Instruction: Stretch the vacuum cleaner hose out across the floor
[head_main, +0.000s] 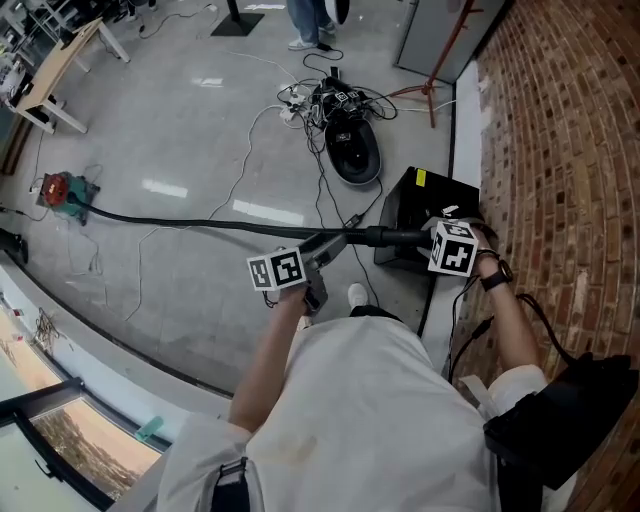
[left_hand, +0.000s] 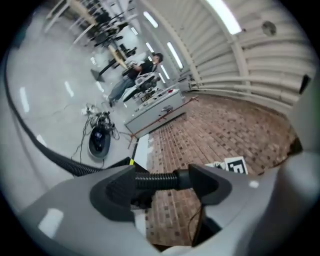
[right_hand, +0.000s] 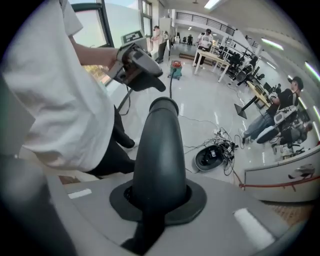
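Far left in the head view, a wooden desk stands on the grey floor, and below it in the picture sits the red-and-green vacuum cleaner. The hose leaves the cleaner and runs almost straight left to right across the floor. Its long axis is nearly level in that view, dropping slightly down-picture toward the right. One end is at the cleaner, the other points at the brick wall. Your left gripper sits at the ribbed part near the hose's right end. Its jaws are released and stand wide, with the ribbed hose crossing the gap from one jaw to the other and the pads not pinching it. Farther out on the floor, above that spot in the head view, a black oval unit lies in a tangle of cables. Right of your left gripper the hose becomes a smooth black tube. Your right gripper is clenched on that tube, jaws tight round it, and in the right gripper view the tube rises straight out from between them. That gripper is over a black box with a yellow sticker, close beside the brick wall. A person stands at the top edge of the head view, only the legs showing.
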